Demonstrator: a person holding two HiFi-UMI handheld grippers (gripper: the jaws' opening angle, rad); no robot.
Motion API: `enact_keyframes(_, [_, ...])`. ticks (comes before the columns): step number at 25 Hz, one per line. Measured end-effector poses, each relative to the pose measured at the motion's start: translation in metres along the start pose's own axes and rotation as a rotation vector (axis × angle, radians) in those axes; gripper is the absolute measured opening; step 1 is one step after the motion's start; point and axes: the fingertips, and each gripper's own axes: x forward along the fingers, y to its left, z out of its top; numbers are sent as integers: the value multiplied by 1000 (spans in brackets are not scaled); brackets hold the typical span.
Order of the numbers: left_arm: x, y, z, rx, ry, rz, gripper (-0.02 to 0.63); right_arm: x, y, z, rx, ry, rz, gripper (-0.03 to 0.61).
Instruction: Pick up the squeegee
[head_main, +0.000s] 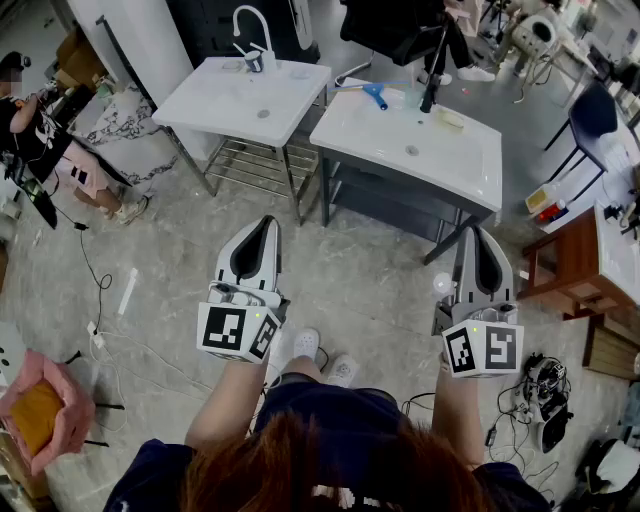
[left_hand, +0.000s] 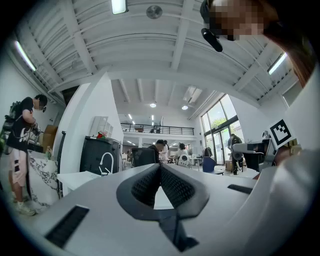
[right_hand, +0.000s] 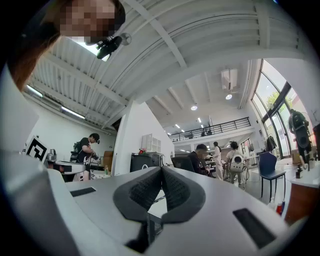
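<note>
The squeegee (head_main: 376, 94) has a blue handle and lies at the far left corner of the right-hand white sink table (head_main: 455, 165), next to a black faucet (head_main: 432, 72). Both grippers are held over the floor, well short of that table and pointing toward it. My left gripper (head_main: 267, 221) is shut with nothing in it, and in the left gripper view its black pads (left_hand: 160, 166) meet. My right gripper (head_main: 473, 233) is shut and empty too, its pads (right_hand: 161, 169) touching. Neither gripper view shows the squeegee.
A second white sink table (head_main: 235, 105) with a white faucet (head_main: 251, 30) stands to the left. A person (head_main: 35, 135) works at far left. A wooden table (head_main: 575, 262) and cables (head_main: 535, 395) are on the right, and a pink bag (head_main: 40, 412) lies lower left.
</note>
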Motion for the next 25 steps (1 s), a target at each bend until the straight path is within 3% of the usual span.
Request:
enact_keyframes(12, [-3,-23,-3,-5,6,19,20,-21,-22,4,22,-19,14,15])
enact_keyframes(21, [40,-16,-15,-13,3,7,21,20,-32,-16,25,14,41,17])
enact_keyframes(25, [77,-5,-21,-14,5,-12,23,58,-35,-33,45,56,71,95])
